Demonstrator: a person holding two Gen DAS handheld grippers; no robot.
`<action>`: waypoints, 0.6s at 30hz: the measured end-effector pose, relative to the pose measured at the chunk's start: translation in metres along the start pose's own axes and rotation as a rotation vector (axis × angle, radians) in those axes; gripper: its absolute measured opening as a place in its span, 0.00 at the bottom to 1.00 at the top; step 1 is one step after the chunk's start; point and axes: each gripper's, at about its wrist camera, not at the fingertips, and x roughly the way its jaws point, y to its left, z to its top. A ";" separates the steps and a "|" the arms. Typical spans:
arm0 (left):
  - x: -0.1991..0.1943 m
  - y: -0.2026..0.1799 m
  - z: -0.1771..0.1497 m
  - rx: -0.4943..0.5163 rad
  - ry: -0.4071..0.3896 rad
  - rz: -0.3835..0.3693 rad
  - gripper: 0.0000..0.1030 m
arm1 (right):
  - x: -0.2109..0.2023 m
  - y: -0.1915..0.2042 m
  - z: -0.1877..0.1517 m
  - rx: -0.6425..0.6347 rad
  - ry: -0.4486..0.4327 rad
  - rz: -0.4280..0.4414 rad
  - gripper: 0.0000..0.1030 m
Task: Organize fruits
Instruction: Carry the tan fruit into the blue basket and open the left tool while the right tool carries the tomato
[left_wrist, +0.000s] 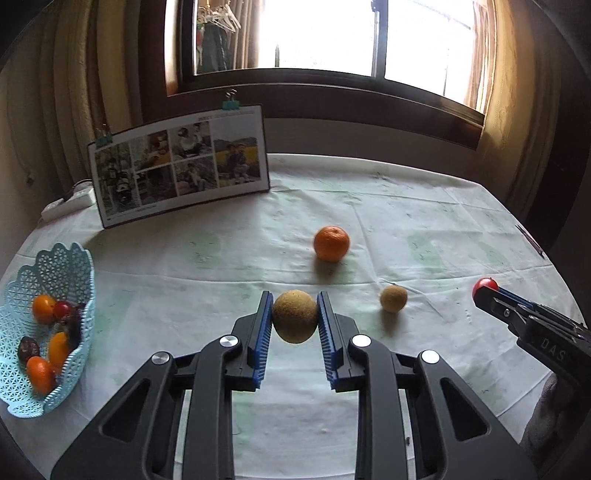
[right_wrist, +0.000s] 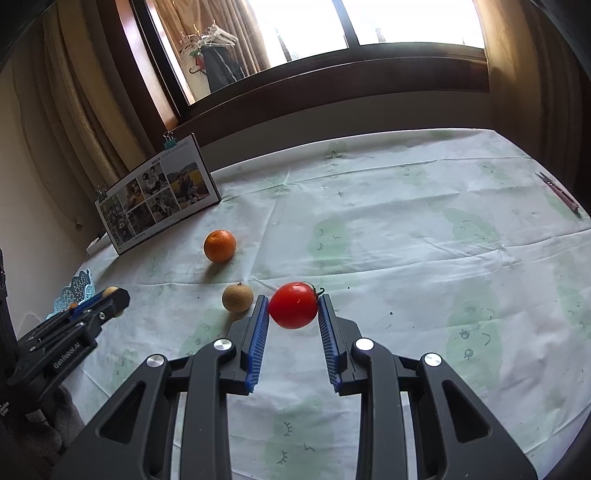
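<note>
Left claw is clamped on a brown round fruit; right claw is clamped on a red tomato. On the worktop, the orange lies beyond a small brown fruit. The blue basket sits well left of the orange.

My left wrist camera looked forward along my fingers; my right did likewise; both shared the orange close ahead.
</note>
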 end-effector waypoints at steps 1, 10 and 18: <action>-0.003 0.006 0.000 -0.010 -0.009 0.014 0.24 | 0.001 0.002 -0.001 -0.004 0.003 0.000 0.27; -0.022 0.063 0.001 -0.106 -0.061 0.132 0.24 | 0.000 0.013 -0.003 -0.031 0.004 -0.006 0.27; -0.034 0.114 -0.007 -0.197 -0.078 0.225 0.24 | 0.001 0.027 -0.007 -0.050 0.019 0.006 0.27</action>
